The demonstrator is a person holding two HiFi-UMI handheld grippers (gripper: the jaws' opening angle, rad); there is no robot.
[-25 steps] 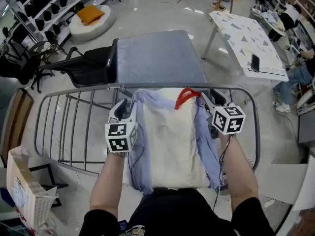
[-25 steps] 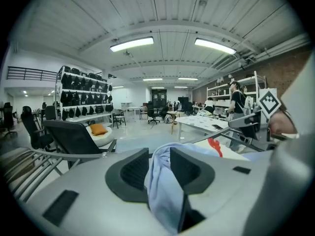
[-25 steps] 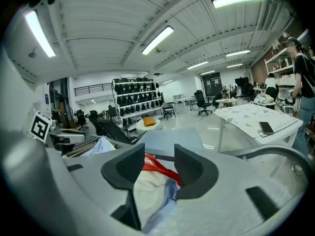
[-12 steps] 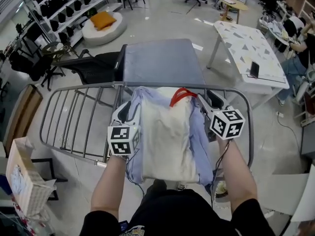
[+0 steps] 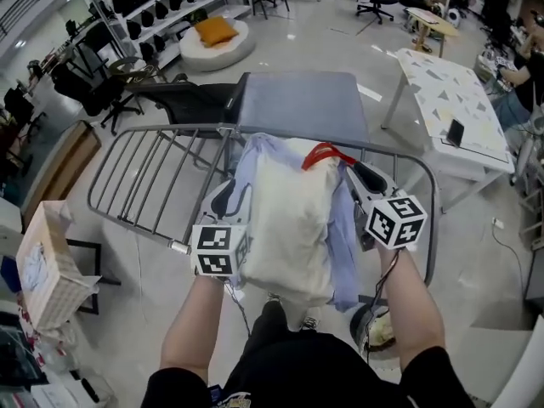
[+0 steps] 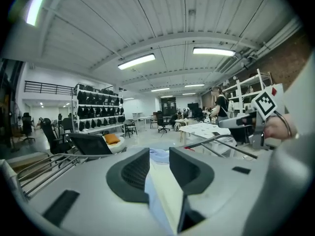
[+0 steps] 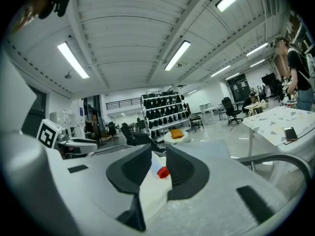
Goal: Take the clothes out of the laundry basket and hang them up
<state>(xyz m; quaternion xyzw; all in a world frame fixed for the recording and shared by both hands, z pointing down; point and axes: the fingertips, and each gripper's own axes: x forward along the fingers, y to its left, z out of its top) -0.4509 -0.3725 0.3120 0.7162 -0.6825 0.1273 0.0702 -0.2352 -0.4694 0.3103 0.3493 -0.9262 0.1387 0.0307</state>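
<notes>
The left claw (image 6: 158, 155) stands narrow, its two dark pads pressed on a fold of the garment (image 5: 289, 219). Pale blue and cream cloth fills the gap between the pads and runs back toward the camera. The right claw (image 7: 158, 157) is likewise narrow. Its jaws have just been closing, and cream cloth is pinched between them, with a red tip of the hanger (image 5: 325, 153) showing just beyond the pads.

From the head view the garment hangs between the two claws, cream in front with pale blue edges down both sides. The left claw grips its edge at 9 o'clock and the right claw its edge at 3 o'clock. The red hanger pokes out of the garment's top at 12 o'clock, nearer the right claw. The cloth droops toward 6 o'clock, down to the person's lap.

The garment is held up above the grey drying rack (image 5: 136, 177), whose bars spread out toward 9 o'clock and whose rim curves round at 3 o'clock. The laundry basket (image 5: 47, 262) stands on the floor well apart, at 8 o'clock of the left claw.
</notes>
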